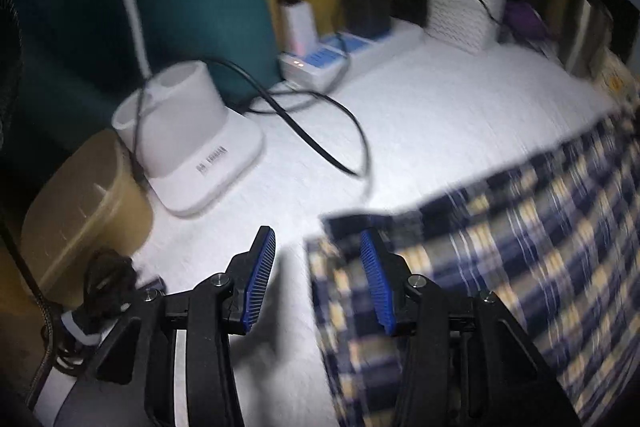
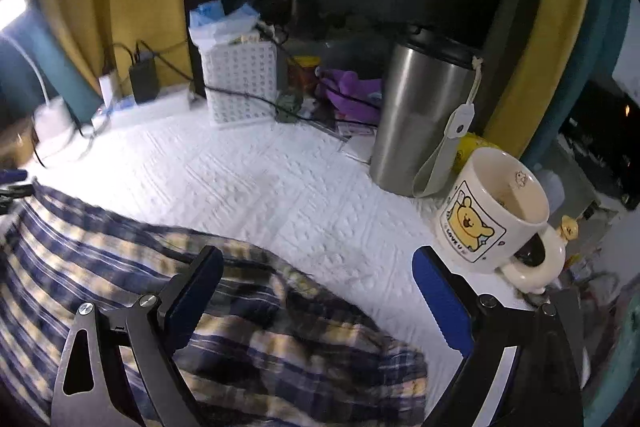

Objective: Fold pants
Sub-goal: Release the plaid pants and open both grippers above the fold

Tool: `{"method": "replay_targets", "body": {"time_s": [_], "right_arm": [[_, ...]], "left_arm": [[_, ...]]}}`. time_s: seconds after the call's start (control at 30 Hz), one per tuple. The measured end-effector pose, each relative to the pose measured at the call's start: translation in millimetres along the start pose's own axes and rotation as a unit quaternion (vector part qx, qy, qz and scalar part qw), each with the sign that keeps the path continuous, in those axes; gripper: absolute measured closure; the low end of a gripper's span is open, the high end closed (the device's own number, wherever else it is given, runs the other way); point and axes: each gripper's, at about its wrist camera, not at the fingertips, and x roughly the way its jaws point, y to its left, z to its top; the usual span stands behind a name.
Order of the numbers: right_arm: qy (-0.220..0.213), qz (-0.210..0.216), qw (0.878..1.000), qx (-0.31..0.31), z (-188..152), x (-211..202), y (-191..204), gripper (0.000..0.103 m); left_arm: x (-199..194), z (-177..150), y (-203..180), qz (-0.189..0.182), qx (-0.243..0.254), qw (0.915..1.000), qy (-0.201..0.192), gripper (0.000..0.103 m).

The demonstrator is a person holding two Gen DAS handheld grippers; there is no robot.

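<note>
The blue, cream and white plaid pants (image 1: 540,227) lie on a white textured table cover (image 1: 420,131), blurred in the left wrist view. My left gripper (image 1: 316,233) hovers at their corner with its jaws partly apart. The cloth's edge runs under the right blue pad (image 1: 376,283), and white cover shows in the gap, so nothing is pinched. In the right wrist view the pants (image 2: 100,247) spread from the left to a rumpled end at the bottom centre. My right gripper (image 2: 316,253) stands wide open above that end, with no pad on the fabric.
A white lamp base (image 1: 192,131), a tan container (image 1: 80,207), a loose black cable (image 1: 312,131) and a power strip (image 1: 316,61) crowd the left. A steel tumbler (image 2: 420,115) and a bear mug (image 2: 492,211) stand at the right, with a white perforated basket (image 2: 240,83) at the back.
</note>
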Motion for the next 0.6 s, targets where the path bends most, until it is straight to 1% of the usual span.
{"method": "replay_targets", "body": {"time_s": [0.1,0.2,0.23,0.27,0.3,0.43,0.53,0.6], "right_arm": [[-0.011,0.036,0.999,-0.015,3,-5,27,0.007],[0.000,0.081,0.996,-0.032,3,2,60,0.008],[0.003,0.094,0.995,-0.041,1,7,72,0.012],[0.008,0.104,0.993,-0.048,1,12,81,0.040],[0.029,0.115,0.991,-0.058,-1,24,92,0.067],[0.060,0.133,0.987,-0.065,-3,47,118,0.068],[0.079,0.136,0.985,-0.066,-2,65,129,0.068],[0.098,0.131,0.985,-0.059,-2,81,133,0.068]], "left_arm": [[-4,2,7,0.013,-0.016,0.9998,-0.003,0.058],[-22,-7,4,0.000,-0.018,0.9997,-0.014,0.058],[-26,-10,3,-0.005,-0.020,0.9997,-0.015,0.058],[-31,-16,1,-0.013,-0.023,0.9995,-0.015,0.058],[-35,-22,0,-0.022,-0.027,0.9993,-0.013,0.058],[-43,-50,-3,-0.060,-0.041,0.9974,-0.003,0.058],[-50,-65,-4,-0.094,-0.049,0.9943,-0.013,0.058],[-47,-68,-5,-0.106,-0.054,0.9929,-0.011,0.058]]}}
